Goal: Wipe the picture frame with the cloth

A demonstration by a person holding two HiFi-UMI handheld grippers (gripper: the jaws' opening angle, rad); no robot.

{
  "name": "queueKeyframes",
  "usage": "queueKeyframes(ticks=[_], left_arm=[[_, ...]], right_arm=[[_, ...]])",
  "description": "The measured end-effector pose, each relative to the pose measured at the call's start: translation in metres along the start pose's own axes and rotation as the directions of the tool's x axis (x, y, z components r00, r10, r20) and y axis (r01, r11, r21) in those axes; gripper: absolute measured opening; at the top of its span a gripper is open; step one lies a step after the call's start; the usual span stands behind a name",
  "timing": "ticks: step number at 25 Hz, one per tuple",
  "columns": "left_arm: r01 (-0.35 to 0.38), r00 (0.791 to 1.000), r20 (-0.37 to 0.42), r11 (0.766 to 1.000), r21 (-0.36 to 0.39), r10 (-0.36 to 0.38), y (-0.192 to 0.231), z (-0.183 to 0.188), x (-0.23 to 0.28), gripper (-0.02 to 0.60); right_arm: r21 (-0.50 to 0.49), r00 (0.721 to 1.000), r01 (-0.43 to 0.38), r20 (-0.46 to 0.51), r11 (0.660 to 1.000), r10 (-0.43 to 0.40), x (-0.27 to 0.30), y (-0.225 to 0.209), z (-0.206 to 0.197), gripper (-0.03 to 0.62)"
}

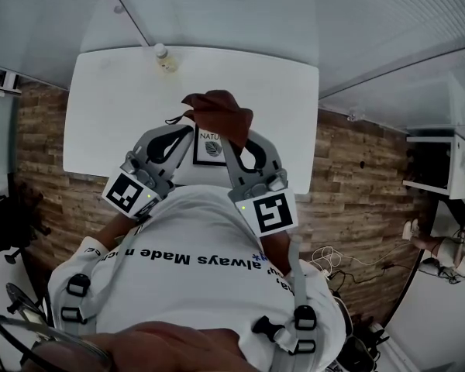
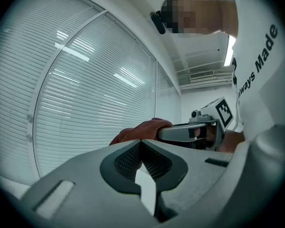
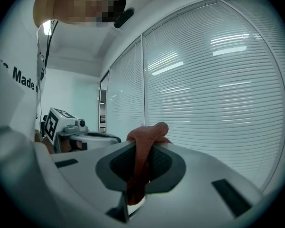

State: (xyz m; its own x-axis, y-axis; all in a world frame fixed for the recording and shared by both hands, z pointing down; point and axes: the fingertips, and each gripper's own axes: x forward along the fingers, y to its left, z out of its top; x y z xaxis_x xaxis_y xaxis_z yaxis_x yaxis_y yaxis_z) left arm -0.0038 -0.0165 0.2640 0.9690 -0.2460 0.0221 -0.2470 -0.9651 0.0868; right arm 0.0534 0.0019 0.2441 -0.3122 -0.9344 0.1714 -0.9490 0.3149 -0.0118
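Observation:
I hold both grippers up in front of the person's chest, above the white table's near edge. Between them is a small picture frame [image 1: 209, 146] with a black border and a white print. My left gripper [image 1: 184, 144] [image 2: 141, 142] is shut on its thin white edge [image 2: 143, 183]. A reddish-brown cloth [image 1: 218, 111] [image 2: 143, 128] [image 3: 145, 141] is draped over the frame's top. My right gripper [image 1: 234, 146] [image 3: 145, 145] is shut on the cloth, which runs down between its jaws. A white sliver shows below the cloth there.
A white table [image 1: 101, 115] lies ahead, with a small bottle [image 1: 164, 59] at its far edge. Window blinds [image 3: 218, 80] fill the wall beyond. Wood floor [image 1: 356, 177] flanks the table, a white shelf unit [image 1: 443, 161] stands at right, and cables [image 1: 333, 258] lie near it.

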Motion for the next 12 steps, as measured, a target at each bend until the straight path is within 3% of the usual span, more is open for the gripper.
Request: queueKeyframes(ticks=[12], left_arm=[[-0.008,1.0,0.028,1.0,-0.013,0.008,0.0047,0.0051,-0.0003,0.002]], right_arm=[[-0.003,1.0,0.021,0.016,1.0,-0.02,0.0044,-0.0105,0.0052,0.015]])
